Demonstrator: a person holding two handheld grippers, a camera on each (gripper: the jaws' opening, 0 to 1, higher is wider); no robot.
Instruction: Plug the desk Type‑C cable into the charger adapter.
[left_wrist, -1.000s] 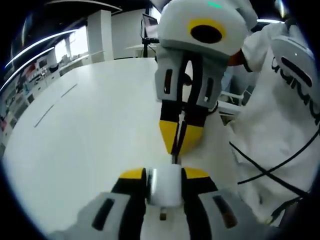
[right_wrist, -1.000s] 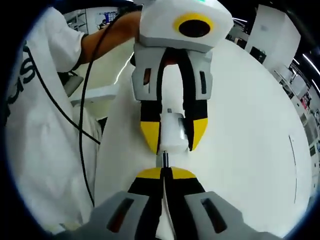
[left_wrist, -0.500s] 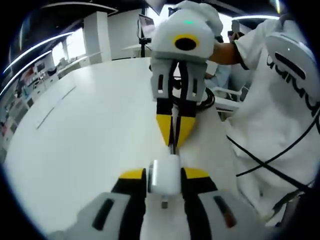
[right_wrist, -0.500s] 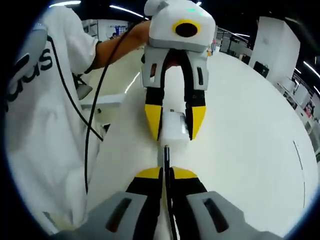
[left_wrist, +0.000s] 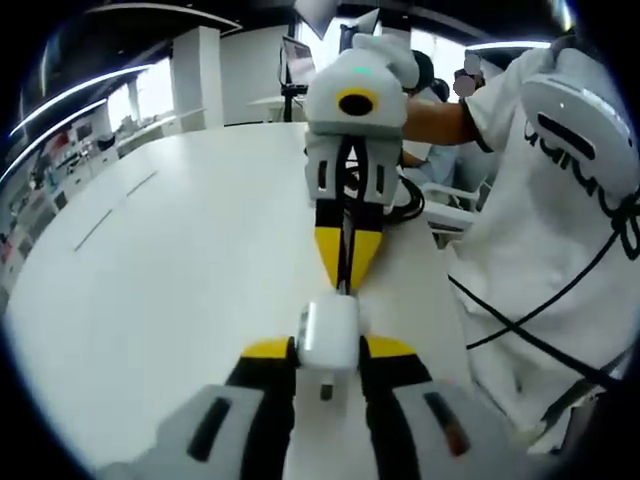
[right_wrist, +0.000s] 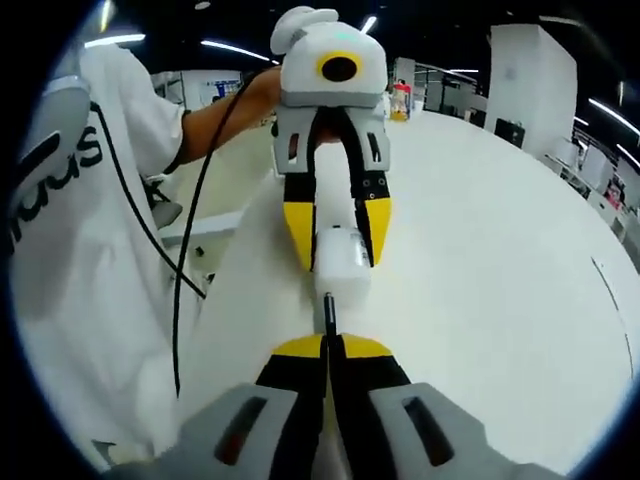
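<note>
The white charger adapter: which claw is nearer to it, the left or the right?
Left. The left claw is shut on the charger adapter, holding it from both sides. The right claw faces it, gripping the Type-C cable whose plug tip sits at the adapter's end.

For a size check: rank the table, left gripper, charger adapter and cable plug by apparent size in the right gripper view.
1. Table
2. Left gripper
3. Charger adapter
4. Cable plug
Fisheye nearness makes true sizes unsure.
</note>
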